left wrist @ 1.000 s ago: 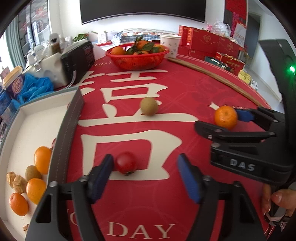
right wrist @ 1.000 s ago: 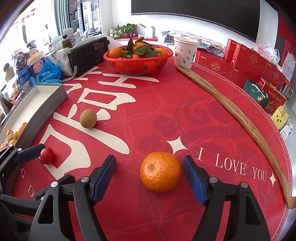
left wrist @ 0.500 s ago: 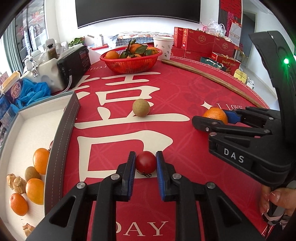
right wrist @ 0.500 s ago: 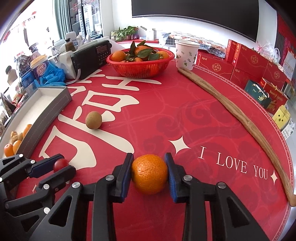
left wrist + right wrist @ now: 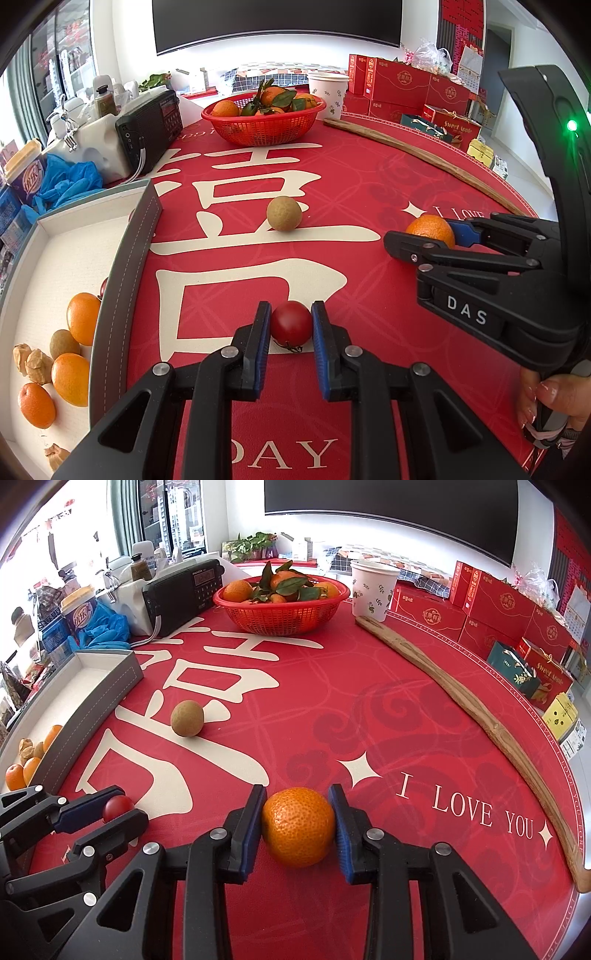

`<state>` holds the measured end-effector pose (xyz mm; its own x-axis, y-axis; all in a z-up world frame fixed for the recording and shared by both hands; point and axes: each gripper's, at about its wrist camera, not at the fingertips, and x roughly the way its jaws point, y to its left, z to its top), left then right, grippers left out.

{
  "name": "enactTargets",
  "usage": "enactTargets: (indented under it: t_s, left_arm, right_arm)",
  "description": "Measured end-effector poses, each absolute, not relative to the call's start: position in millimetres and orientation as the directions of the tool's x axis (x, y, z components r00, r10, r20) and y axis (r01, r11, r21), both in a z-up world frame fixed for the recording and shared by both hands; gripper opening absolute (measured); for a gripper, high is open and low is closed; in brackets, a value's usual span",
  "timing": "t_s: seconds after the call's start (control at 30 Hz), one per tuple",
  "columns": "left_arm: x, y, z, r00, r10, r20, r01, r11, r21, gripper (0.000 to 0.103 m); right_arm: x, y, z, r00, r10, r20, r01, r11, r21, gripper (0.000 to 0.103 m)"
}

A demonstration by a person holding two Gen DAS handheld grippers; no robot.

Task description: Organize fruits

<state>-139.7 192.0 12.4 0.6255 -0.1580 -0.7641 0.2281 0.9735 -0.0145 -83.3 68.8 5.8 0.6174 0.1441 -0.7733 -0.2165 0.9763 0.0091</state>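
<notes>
My left gripper [image 5: 290,325] is shut on a small red cherry tomato [image 5: 291,323] that rests on the red tablecloth. My right gripper [image 5: 298,825] is shut on an orange mandarin [image 5: 298,826], also on the cloth; the same mandarin [image 5: 430,229] shows at the right of the left wrist view. A brown-green round fruit [image 5: 283,213] lies loose on the cloth farther back. At the left stands a white tray with a grey rim [image 5: 122,266], holding several mandarins [image 5: 82,318], small brown fruits and walnuts.
A red basket [image 5: 264,125] of leafy mandarins stands at the back, with a paper cup [image 5: 372,590] beside it. A long wooden stick [image 5: 472,709] lies along the right edge. A black radio [image 5: 151,129], blue gloves and red gift boxes [image 5: 495,605] ring the table. A hand [image 5: 550,402] holds the right gripper.
Both grippers went from open to shut: the left closed on the cherry tomato, the right on the mandarin. Neither hand has shifted since the jaws closed.
</notes>
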Motion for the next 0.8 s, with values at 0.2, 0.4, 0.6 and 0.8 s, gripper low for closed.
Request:
enactTargets:
  t_s: [0.2, 0.4, 0.6, 0.8]
  left_arm:
    - [-140, 195, 12, 0.624, -0.17, -0.762, 0.225, 0.974, -0.033, 0.024]
    - [-141, 197, 14, 0.631, -0.18, -0.755, 0.221, 0.974, -0.048, 0.024]
    - [-143, 200, 21, 0.655, -0.179, -0.734, 0.214, 0.976, -0.046, 0.024]
    - [-144, 204, 24, 0.669, -0.173, -0.723, 0.201, 0.978, -0.048, 0.024]
  right_arm:
    - [-82, 67, 7, 0.615, 0.155, -0.773, -0.211, 0.977, 0.027, 0.036]
    - [-79, 53, 8, 0.602, 0.206, -0.771, -0.18, 0.976, 0.12, 0.036]
    - [-80, 52, 10, 0.608, 0.211, -0.765, -0.173, 0.976, 0.131, 0.036]
    - [-81, 53, 12, 0.617, 0.221, -0.755, -0.175, 0.974, 0.142, 0.036]
